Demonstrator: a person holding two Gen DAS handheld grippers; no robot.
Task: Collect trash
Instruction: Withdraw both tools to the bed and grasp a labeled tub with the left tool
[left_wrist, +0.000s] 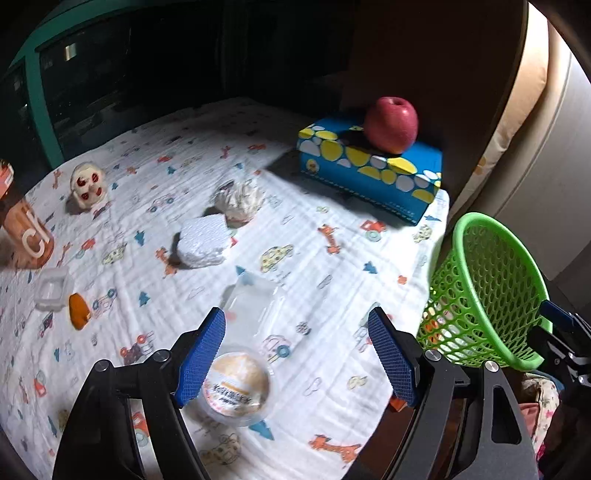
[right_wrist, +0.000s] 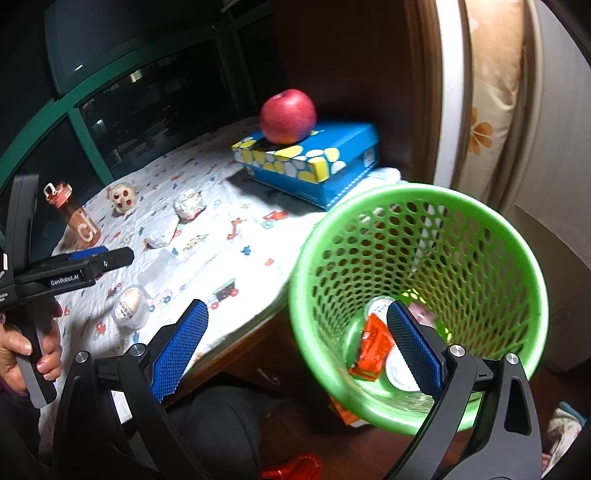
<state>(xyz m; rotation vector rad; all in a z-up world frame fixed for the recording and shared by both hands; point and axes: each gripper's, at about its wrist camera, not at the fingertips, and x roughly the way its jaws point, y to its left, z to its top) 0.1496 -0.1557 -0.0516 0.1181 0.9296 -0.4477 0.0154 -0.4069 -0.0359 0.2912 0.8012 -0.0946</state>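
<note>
Left gripper (left_wrist: 297, 352) jaws spread wide, nothing held; round clear-plastic cup with cream-coloured filling (left_wrist: 236, 386) lies on the desk just inside the left jaw, touching its pad. Ahead between the jaws: flat clear plastic wrapper (left_wrist: 255, 301), then white foam block (left_wrist: 203, 242), then crumpled white paper ball (left_wrist: 240, 199). Far left of the jaws: small clear square lid (left_wrist: 53, 288) beside an orange scrap (left_wrist: 78, 311). Right of the right jaw: green plastic mesh basket (left_wrist: 487, 288), tilted, off the desk edge. Right gripper (right_wrist: 295, 343) jaws wide open, empty; its right jaw overlaps the basket mouth, orange packet (right_wrist: 373, 345) and white lidded cups (right_wrist: 400, 369) inside.
</note>
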